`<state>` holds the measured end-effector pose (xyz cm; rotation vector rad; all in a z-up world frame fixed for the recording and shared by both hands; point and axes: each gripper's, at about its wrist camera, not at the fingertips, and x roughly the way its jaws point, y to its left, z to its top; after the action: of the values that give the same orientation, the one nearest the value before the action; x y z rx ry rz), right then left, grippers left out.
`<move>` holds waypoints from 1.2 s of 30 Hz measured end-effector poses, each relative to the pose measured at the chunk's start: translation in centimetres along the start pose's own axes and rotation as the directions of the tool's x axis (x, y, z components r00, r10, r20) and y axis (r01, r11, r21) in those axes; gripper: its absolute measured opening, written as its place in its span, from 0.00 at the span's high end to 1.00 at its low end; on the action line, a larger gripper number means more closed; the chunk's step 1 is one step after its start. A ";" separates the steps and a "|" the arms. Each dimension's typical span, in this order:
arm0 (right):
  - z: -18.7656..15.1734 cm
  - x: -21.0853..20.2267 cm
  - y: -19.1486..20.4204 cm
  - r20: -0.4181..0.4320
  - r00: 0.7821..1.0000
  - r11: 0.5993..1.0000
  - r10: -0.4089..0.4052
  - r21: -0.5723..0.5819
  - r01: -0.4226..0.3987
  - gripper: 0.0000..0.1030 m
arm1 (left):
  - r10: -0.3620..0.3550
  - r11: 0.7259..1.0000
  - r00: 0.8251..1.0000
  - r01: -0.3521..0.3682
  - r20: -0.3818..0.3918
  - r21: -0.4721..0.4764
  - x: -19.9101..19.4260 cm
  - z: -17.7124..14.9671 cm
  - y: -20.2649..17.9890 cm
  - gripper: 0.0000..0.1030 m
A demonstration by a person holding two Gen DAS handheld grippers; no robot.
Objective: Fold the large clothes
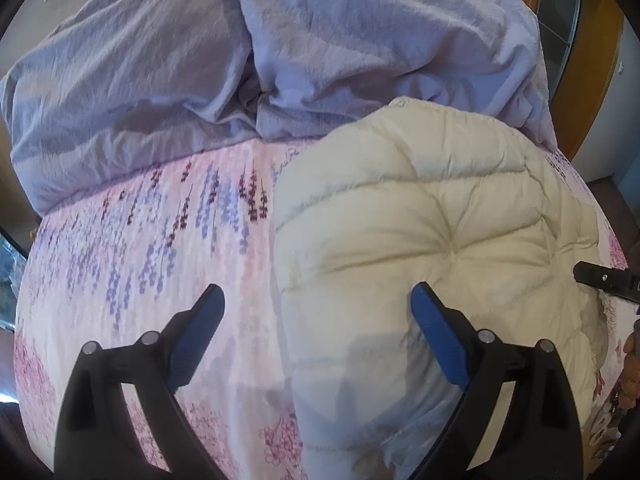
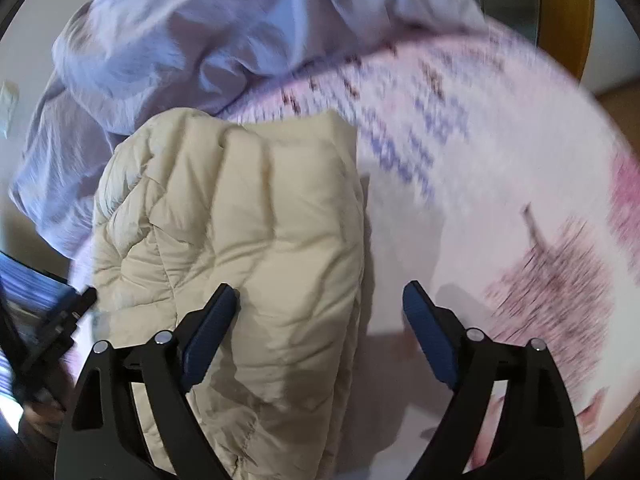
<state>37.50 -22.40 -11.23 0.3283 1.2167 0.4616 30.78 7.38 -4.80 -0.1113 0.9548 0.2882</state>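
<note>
A cream quilted puffer jacket (image 1: 432, 232) lies folded in a thick bundle on the flowered bed sheet (image 1: 160, 232). My left gripper (image 1: 318, 300) is open and empty, hovering over the jacket's left edge, with the right finger over the jacket. In the right wrist view the jacket (image 2: 248, 216) lies under my right gripper (image 2: 320, 300), which is open and empty, its left finger over the jacket and its right finger over the sheet (image 2: 480, 184). The right gripper's tip (image 1: 600, 278) shows at the right edge of the left wrist view.
A crumpled lilac duvet (image 1: 200, 64) is heaped across the far side of the bed, touching the jacket's far edge. It also shows in the right wrist view (image 2: 200, 32). A wooden door frame (image 1: 588, 64) stands beyond the bed at right.
</note>
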 end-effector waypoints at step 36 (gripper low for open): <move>0.4 4.3 1.8 -0.127 0.954 0.963 0.270 0.042 -0.267 0.62 | -0.320 0.919 0.933 0.263 -0.165 -0.294 4.1 -1.6 4.9 0.07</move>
<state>38.79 -18.66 -13.77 0.4945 1.3132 0.7130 30.30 12.47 -8.89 -0.5394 1.0890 0.1268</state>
